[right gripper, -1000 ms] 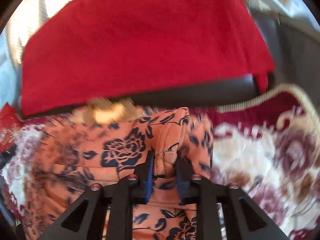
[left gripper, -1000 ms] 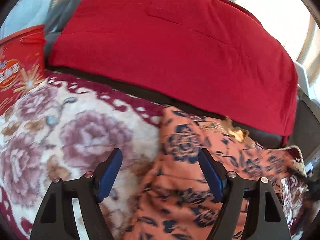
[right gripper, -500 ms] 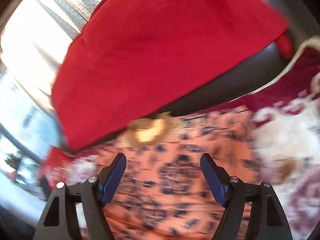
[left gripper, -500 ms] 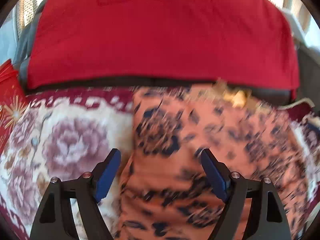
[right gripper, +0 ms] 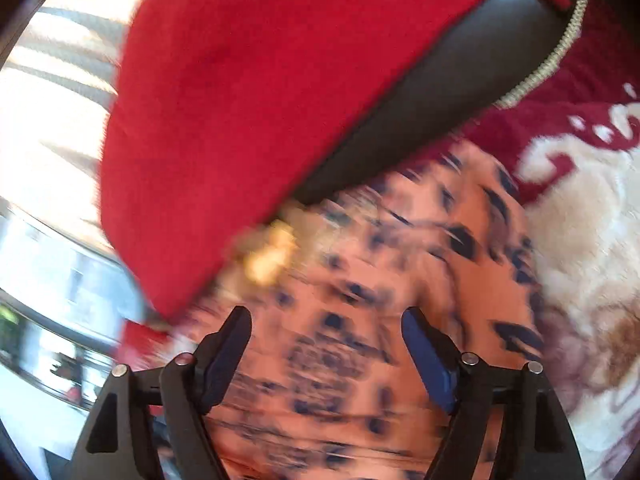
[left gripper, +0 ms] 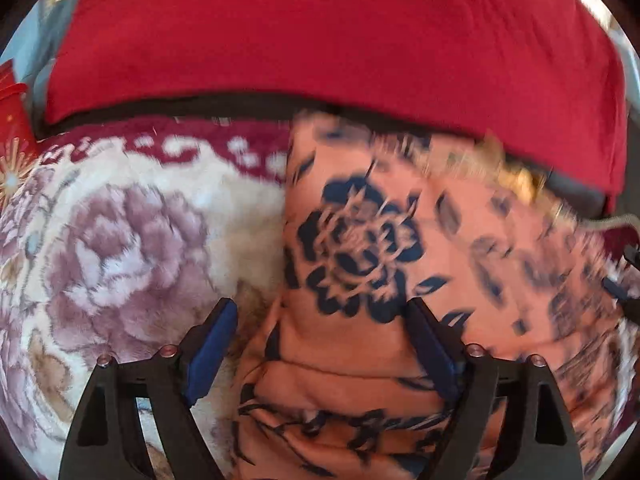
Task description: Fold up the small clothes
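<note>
The left gripper point(left gripper: 320, 328) hangs over the orange floral garment point(left gripper: 384, 264) with its 2 blue-padded jaws spread wide and nothing caught between them. The garment's left edge runs up through the gap between the jaws, nearer the left one, so the left finger point(left gripper: 212, 344) sits over the plush flowered blanket point(left gripper: 120, 240) while the right finger point(left gripper: 432, 352) sits over the orange cloth. A big dark-blue rose print lies just ahead of the jaws, slightly toward the right one, and a soft fold crosses the cloth low between them. The garment spreads on past the right jaw, blurred there, with a yellowish patch at its far edge. Beyond it, ahead of both jaws, a red cloth point(left gripper: 320, 40) drapes over a dark cushion. The right gripper point(right gripper: 326, 332) is likewise parted wide, gripping nothing, and the same orange garment point(right gripper: 360, 320) fills the whole space between and ahead of its jaws, heavily smeared by motion. The blanket point(right gripper: 592, 240) shows out past the right jaw, and the red cloth point(right gripper: 260, 80) rises ahead and off toward the left jaw. Whether either pair of fingers actually touches the fabric cannot be told from these views.
</note>
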